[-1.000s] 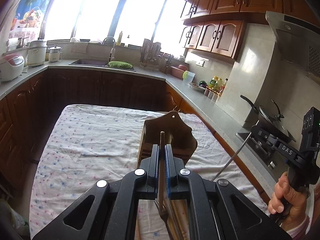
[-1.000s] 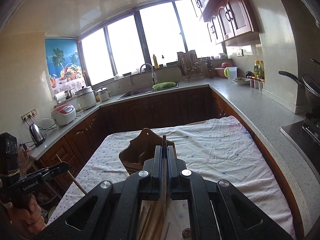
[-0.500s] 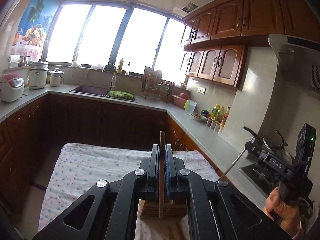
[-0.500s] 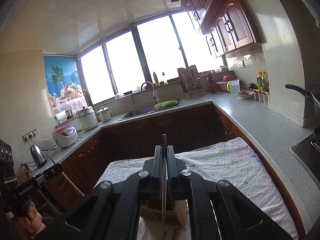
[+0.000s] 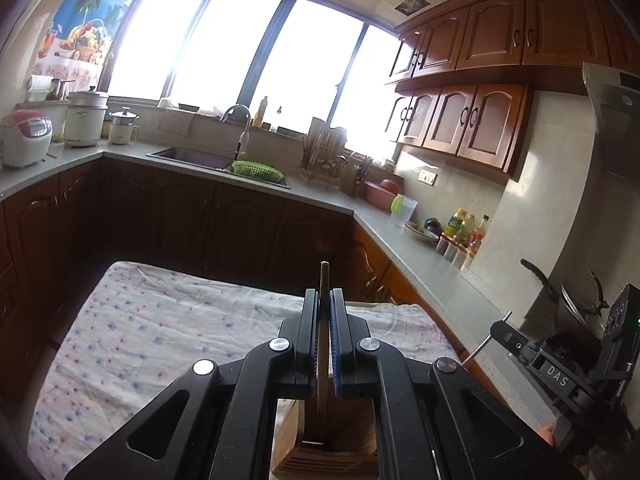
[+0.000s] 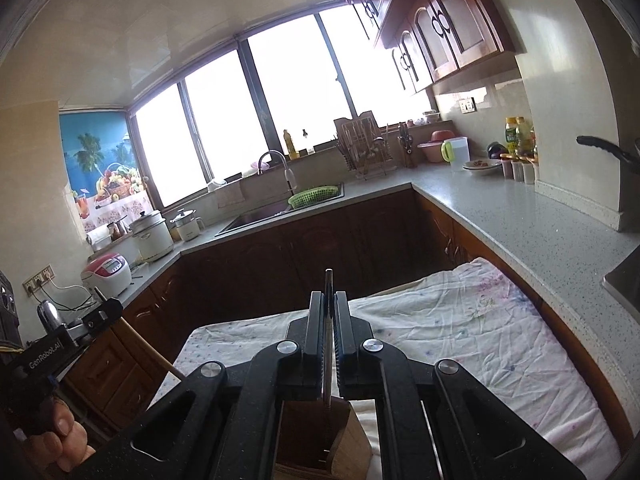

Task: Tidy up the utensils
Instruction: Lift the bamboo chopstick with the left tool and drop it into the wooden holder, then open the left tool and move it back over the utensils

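My left gripper (image 5: 323, 300) is shut on a wooden chopstick (image 5: 322, 280) that stands upright, its lower end down inside the wooden utensil holder (image 5: 326, 446) under the jaws. My right gripper (image 6: 329, 302) is shut on a thin metal utensil (image 6: 328, 284), also upright, with its lower end inside the same wooden holder (image 6: 320, 436). Both grippers hang just above the holder on the floral tablecloth (image 5: 160, 320). The right gripper's body shows at the right of the left wrist view (image 5: 560, 376); the left gripper's body shows at the left of the right wrist view (image 6: 60, 344).
The cloth-covered table (image 6: 460, 320) stands inside a U-shaped kitchen counter (image 6: 500, 204). A sink with a green basket (image 5: 256, 170) is at the back. Rice cookers (image 5: 24, 136) are at the left. A wok (image 5: 576, 304) sits on the stove at the right.
Both grippers have tilted upward and come over the wooden holder, which slid from ahead of the jaws to under them. The two utensils now reach down into it.
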`<state>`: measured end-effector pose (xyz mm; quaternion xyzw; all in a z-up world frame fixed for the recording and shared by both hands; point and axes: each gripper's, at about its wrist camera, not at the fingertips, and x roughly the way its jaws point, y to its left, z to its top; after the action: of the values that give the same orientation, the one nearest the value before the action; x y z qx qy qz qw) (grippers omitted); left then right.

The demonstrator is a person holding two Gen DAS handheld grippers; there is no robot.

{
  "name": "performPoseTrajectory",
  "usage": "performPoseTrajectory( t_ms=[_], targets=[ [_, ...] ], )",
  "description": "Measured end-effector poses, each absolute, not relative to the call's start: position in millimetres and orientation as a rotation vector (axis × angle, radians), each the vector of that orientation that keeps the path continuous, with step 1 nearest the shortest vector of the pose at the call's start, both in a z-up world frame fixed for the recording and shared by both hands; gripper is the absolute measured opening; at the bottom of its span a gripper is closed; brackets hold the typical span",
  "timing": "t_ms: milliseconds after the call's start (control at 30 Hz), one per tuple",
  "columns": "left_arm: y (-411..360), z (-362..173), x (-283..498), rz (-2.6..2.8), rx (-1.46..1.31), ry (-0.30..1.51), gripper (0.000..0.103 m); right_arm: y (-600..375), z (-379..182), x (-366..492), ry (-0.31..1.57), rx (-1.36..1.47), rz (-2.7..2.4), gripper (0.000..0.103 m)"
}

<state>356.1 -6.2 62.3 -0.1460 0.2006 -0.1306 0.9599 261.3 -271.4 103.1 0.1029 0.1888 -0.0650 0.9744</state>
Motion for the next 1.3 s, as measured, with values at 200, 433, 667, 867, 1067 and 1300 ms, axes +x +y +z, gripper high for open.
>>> performPoseTrajectory(
  t_ms=[200, 433, 667, 867, 1067, 1300],
  targets=[
    [-9.9, 44.6, 379.6, -0.256, -0.3, 0.447, 0.004, -275.1, 73.8, 268.6, 0.417, 0.225, -0.13, 0.004],
    [-8.0, 52.4, 387.1, -0.255, -0.3, 0.461, 0.005, -278.3, 70.3, 267.6, 0.42, 0.24, -0.133, 0.005],
    [-2.2, 54.8, 382.8, -0.286, -0.3, 0.486, 0.024, -278.5, 71.2, 270.7, 0.439, 0.248, -0.133, 0.01],
    [11.6, 63.1, 351.0, -0.267, -0.285, 0.435, 0.064, -286.6, 78.9, 253.4, 0.401, 0.307, -0.097, 0.073],
    [22.2, 61.8, 304.6, -0.235, -0.282, 0.424, 0.08, -286.5, 95.1, 218.9, 0.346, 0.318, -0.09, 0.088],
    [28.8, 53.7, 256.6, -0.222, -0.289, 0.485, 0.08, -277.8, 94.5, 177.4, 0.364, 0.272, -0.097, 0.093]
  ],
)
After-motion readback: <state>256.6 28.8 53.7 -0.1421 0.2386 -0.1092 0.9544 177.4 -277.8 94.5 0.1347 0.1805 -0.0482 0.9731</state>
